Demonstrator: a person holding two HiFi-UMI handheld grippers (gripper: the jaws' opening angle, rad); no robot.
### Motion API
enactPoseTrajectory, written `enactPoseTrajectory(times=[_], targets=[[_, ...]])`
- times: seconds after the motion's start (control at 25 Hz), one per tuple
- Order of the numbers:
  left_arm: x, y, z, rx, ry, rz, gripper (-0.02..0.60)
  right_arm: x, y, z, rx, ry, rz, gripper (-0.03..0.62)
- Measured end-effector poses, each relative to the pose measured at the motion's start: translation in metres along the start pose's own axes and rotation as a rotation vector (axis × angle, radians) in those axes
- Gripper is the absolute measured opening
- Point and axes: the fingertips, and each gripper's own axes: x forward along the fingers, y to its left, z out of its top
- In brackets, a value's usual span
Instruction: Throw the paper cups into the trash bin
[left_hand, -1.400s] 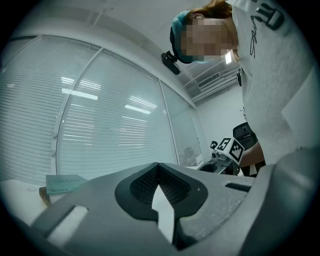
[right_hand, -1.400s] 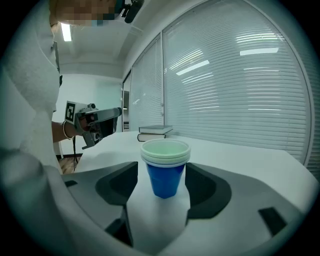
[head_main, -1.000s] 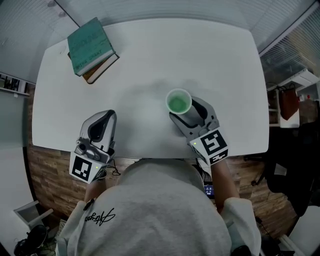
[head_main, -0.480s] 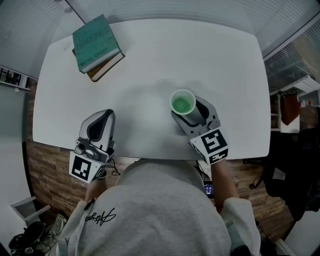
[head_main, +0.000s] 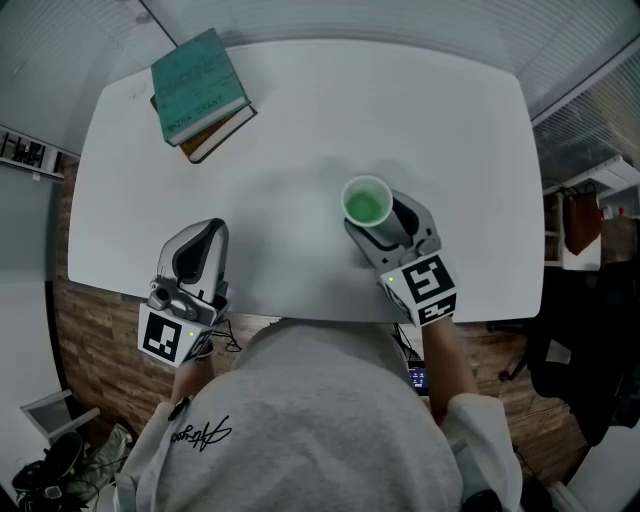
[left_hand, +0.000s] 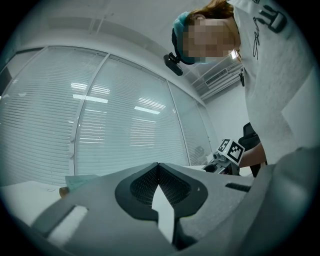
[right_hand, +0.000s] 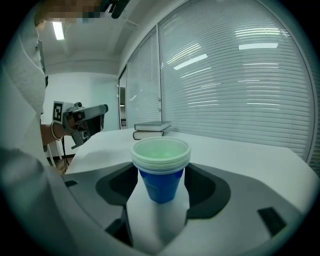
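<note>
White desk (head_main: 300, 130) under a wall of slatted blinds (right_hand: 240, 75), and very little on it. At the far left corner sits a short stack of books (head_main: 200, 90), a teal one on top, well apart from everything else. At the near left edge the left gripper (head_main: 203, 235) rests with its jaws together on nothing. It looks idle and blocks no path. Right of the middle stand the paper cups (head_main: 366, 203), several nested into one stack, blue outside and pale green inside, upright. The right gripper (head_main: 386, 228) has its jaws clamped on the blue wall below the rims, one pad on each side.

No trash bin shows in any view, so I judge the carry must leave the desk, and that is where it could go wrong. The jaws hold only the outermost cup; tipping the stack on the way may let the inner cups slide out and scatter. A harder squeeze may buckle the thin paper wall. A looser hold may let the tapered stack slip downwards.

To the right, past the desk's edge, there is dark furniture (head_main: 585, 330) and some clutter over a wooden floor (head_main: 90, 350). A swing that way would have to clear it. The person's own body stands close against the near edge, so there is little room to draw back.
</note>
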Motion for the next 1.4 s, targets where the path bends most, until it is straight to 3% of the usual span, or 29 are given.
enactPoseTrajectory(times=[0.56,0.72,1.08,1.4], targets=[[0.001,0.004,0.001,-0.005,-0.009,-0.028,0.003,-0.009,-0.01,0.018,-0.016,-0.084,-0.095,0.272],[0.008,0.0,0.008,-0.026,-0.058,-0.075,0.003,-0.016,-0.011,0.024,-0.016,-0.108,-0.133,0.272],[0.023,-0.005,-0.001,-0.017,-0.036,-0.168,0.003,-0.035,-0.01,0.03,-0.021,-0.162,-0.23,0.272],[0.034,-0.018,0.0,-0.042,-0.078,-0.313,0.003,-0.057,0.0,0.034,-0.012,-0.171,-0.34,0.272]])
